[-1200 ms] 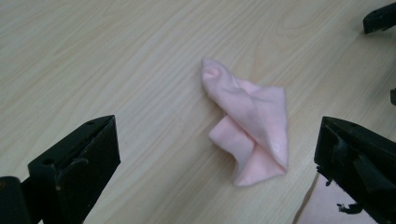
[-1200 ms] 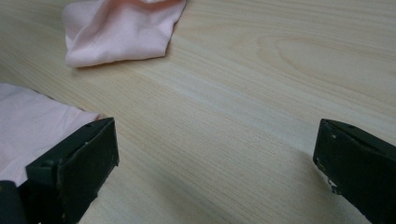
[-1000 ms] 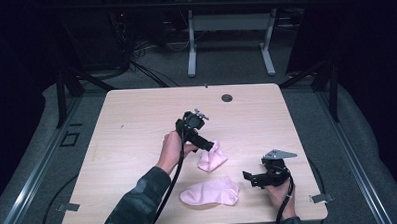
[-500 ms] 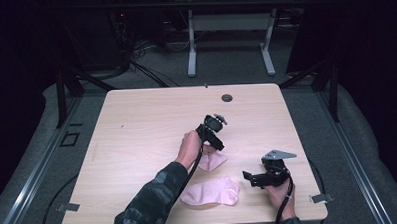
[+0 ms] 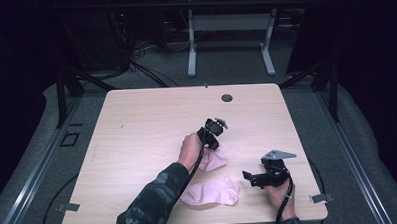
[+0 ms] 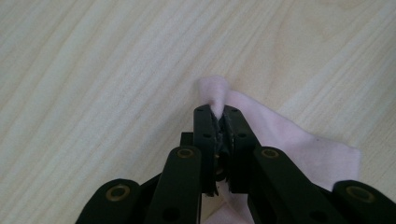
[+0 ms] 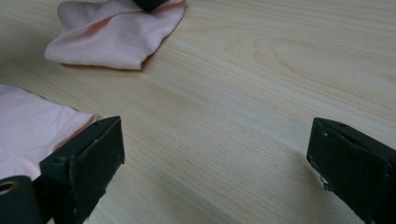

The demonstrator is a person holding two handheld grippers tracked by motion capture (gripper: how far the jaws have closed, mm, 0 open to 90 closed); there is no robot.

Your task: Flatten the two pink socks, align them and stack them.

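The left gripper [image 6: 218,122] is clamped tight on a pinched fold of the small pink sock [image 6: 299,144], near the middle of the tabletop [image 5: 147,124]. The right gripper [image 7: 215,163] rests wide open near the front right corner, the second pink sock [image 5: 212,192] just beside it along the front edge.

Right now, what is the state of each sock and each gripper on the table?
Left gripper: shut on a fold of the far pink sock.
Far pink sock: crumpled on the table, one edge pinched.
Near pink sock: lying flat on the table, not held.
Right gripper: open, jaws wide apart, holding nothing, beside the near pink sock.
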